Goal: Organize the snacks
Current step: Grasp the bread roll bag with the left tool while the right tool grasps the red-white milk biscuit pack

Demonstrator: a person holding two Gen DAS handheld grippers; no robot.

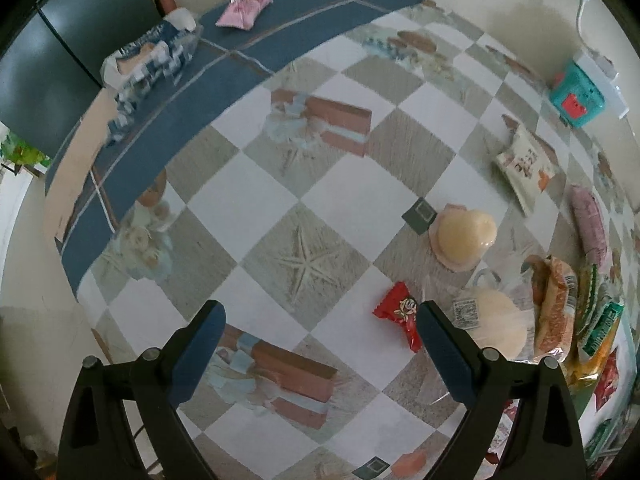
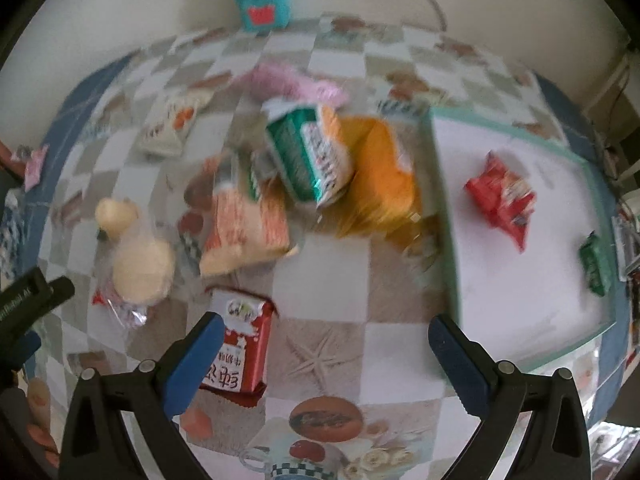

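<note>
A checkered, blue-bordered tabletop (image 1: 248,204) carries scattered snacks: a small red packet (image 1: 400,314), two pale wrapped buns (image 1: 466,236), a white pouch (image 1: 526,166) and a pink sachet (image 1: 244,10). A white tray (image 2: 444,220) holds a red bag (image 2: 504,198).

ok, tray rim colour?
Pale teal-green rim, white inside; clearest in the right wrist view.

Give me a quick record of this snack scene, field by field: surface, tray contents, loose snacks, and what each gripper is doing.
surface: checkered tablecloth
tray: white tray, teal rim, on the right
in tray: red packet, green packet
loose pile: orange bag, green-white bag, red box, bun
left gripper: open, empty, over the cloth
right gripper: open, empty, red box by its left finger
</note>
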